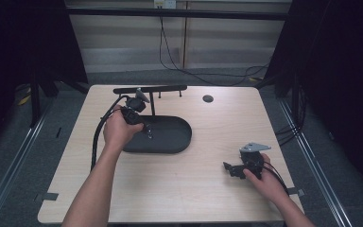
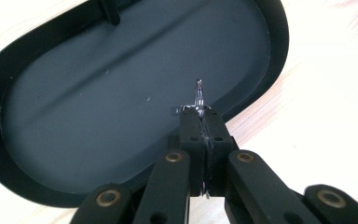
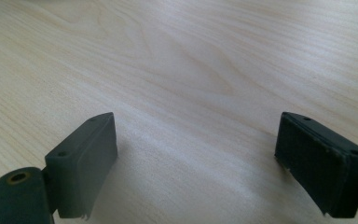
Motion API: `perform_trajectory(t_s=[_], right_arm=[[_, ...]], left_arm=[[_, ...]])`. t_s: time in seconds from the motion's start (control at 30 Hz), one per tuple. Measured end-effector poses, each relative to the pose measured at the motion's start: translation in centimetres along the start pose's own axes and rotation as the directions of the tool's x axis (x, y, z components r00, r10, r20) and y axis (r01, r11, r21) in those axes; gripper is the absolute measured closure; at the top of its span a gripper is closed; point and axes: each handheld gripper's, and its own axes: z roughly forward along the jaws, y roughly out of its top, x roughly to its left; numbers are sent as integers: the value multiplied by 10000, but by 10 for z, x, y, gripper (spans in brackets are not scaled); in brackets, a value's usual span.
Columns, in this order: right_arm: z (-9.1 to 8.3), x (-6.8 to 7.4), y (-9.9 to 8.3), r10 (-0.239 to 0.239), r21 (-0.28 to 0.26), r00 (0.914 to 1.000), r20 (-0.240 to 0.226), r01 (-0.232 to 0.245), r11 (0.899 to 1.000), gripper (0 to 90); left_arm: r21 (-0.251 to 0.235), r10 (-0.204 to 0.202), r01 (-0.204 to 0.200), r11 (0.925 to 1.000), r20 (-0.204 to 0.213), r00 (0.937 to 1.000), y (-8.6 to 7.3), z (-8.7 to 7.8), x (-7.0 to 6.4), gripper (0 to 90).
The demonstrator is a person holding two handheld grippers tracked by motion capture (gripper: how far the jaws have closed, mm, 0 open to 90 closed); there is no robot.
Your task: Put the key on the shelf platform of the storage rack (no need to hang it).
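Left gripper view puts my left gripper (image 2: 200,122) over the black oval tray (image 2: 37,186), its fingers (image 2: 189,135) clenched on a small silver metal piece (image 2: 198,95). It looks like a thin ring or hook seen edge-on, though I cannot tell which. Only a sliver of it stands above the fingertips, and more glints in the seam between the pads lower down. Below it lies the tray's bare dark floor, with the stand's post (image 2: 109,11) rising at the far end.

From the high view, the left gripper (image 1: 133,113) hangs above the tray (image 1: 179,142), just in front of the T-shaped stand (image 1: 150,89) with its short pegs. My right gripper (image 1: 234,169) rests low on the desk (image 1: 198,189) near the right front corner, well apart from all this. In the right gripper view its fingers (image 3: 81,161) are released, spread wide over bare wood grain.

My worry is the grasp itself. The piece is thin and slick and pinched at the very tips, so I judge any twist of the hand could let it pivot or slip out. If it drops, it should land in the tray, but a bounce off the rim could send it across the desk.
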Motion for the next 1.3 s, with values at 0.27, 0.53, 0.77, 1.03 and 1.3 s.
perform_trajectory(t_s=[0.27,0.53,0.77,1.03,1.3], right_arm=[[0,0,0,29,1,10000,-14,-29,10000,122],[0,0,0,-24,-20,10000,-18,24,10000,122],[0,0,0,-35,-24,10000,-19,35,10000,122],[0,0,0,-19,-22,10000,-19,19,10000,123],[0,0,0,-38,-27,10000,-21,38,10000,123]], left_arm=[[-15,-73,73,10000,-26,10000,3,9,0,891],[-90,-156,156,9998,-60,9999,2,14,2,890],[-30,-215,214,9998,-188,9996,4,20,1,890],[-18,-186,185,9998,-206,9996,5,29,1,890],[-58,-308,307,9995,-213,9993,3,36,4,889]])
